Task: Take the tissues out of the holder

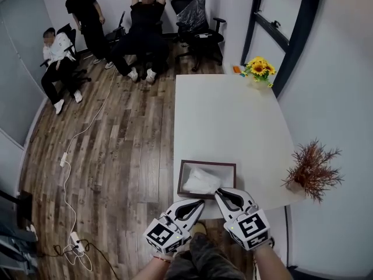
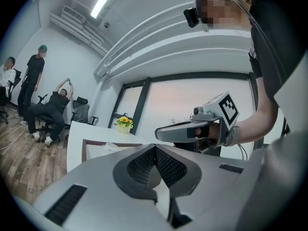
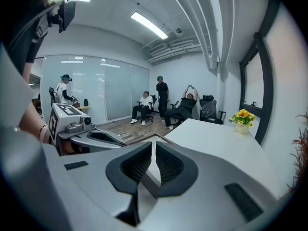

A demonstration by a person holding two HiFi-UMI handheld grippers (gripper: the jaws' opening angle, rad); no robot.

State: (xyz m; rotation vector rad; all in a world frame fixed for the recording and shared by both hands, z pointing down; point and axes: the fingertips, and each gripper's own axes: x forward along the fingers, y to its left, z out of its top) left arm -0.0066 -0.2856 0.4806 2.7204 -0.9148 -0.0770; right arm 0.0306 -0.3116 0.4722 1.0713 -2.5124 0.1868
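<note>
At the near end of the table, close to the person's knees, the two grippers sit side by side with their tips pointing towards the holder. The left gripper [image 1: 200,202] is clenched, jaws pressed together with nothing between them. The right gripper [image 1: 219,192] is clenched too and just as empty. From above its tip overlaps the holder's near rim, though I cannot tell whether it touches.

Just beyond the tips lies the holder [image 1: 207,164], a shallow dark-brown frame flat on the white table [image 1: 233,115], near its front edge. The tissues [image 1: 201,181] are still inside it, a crumpled white heap filling most of the frame, with no jaw on them.

To the right of the holder, at the table's edge by the wall, stands a reddish dried plant [image 1: 312,168]. The middle of the tabletop is bare white. At the far right corner is a small pot of sunflowers [image 1: 259,69].

On the wooden floor to the left a white cable [image 1: 76,139] trails down to a power strip [image 1: 76,238]. At the far end of the room a person in a white top [image 1: 58,54] sits, a person in black with a teal cap [image 1: 84,16] stands, and a third person [image 1: 145,22] leans back in a chair with both arms raised, beside a black office chair [image 1: 198,22].
</note>
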